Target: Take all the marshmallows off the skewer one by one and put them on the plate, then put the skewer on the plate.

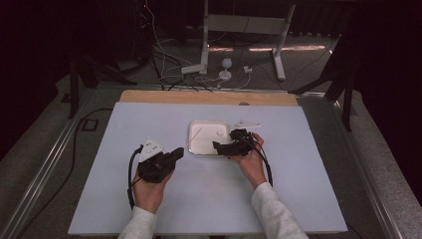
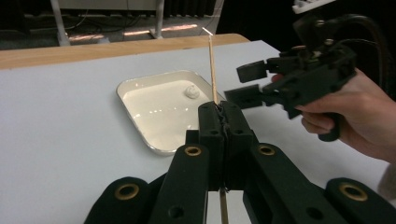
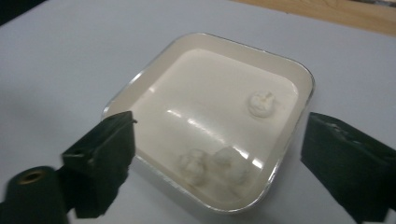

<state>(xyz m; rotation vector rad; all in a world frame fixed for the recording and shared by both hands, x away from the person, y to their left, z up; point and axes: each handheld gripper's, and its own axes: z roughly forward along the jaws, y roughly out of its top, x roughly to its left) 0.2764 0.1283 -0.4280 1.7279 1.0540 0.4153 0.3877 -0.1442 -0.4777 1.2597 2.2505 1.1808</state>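
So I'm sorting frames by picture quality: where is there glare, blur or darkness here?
High view: dim, room beyond the table nearly black. Left gripper view: sharp on the skewer, soft glare on the white tray. Right gripper view: bright streaks of glare on the tray floor, and blurred pale lumps near the open right claw.

A lab: floor cables [image 1: 164, 64] and stand frames [image 1: 244, 30].

1. The left gripper [image 1: 175, 153], held in the left hand [image 1: 148, 189], has its jaws pressed together, pointing forward and to the right.
2. The right gripper [image 1: 219, 146], held in the right hand [image 1: 251, 162], points left with its jaws spread wide.
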